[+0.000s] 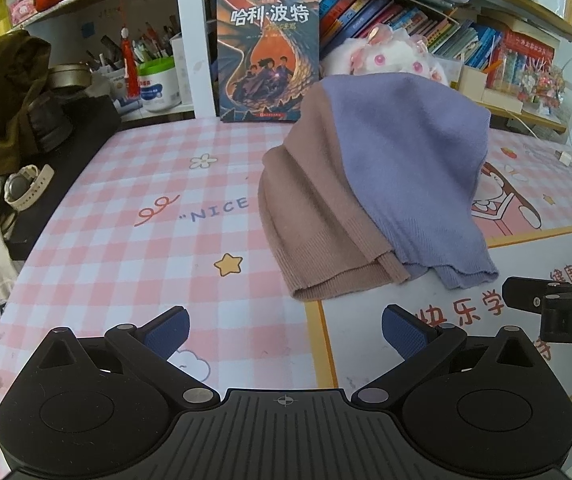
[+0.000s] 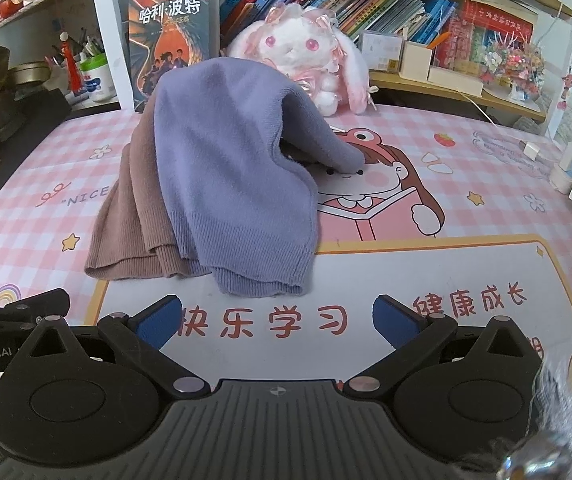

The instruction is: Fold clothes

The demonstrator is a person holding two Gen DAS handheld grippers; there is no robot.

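Observation:
A two-tone knit garment, tan-brown (image 1: 313,208) on its left half and lavender (image 1: 401,160) on its right, lies heaped on the pink checked desk mat (image 1: 126,208). It also shows in the right wrist view (image 2: 222,168), with a lavender sleeve (image 2: 325,148) trailing right. My left gripper (image 1: 286,332) is open and empty, just short of the tan hem. My right gripper (image 2: 278,320) is open and empty, just short of the lavender hem. The right gripper's side shows at the left wrist view's right edge (image 1: 557,300).
A Harry Potter book (image 1: 268,52) stands behind the garment, next to a pink-white plush rabbit (image 2: 305,60). Shelves of books run along the back. Dark clothes and a watch (image 1: 26,188) lie at the left. A white tub (image 1: 158,84) and pens stand at back left.

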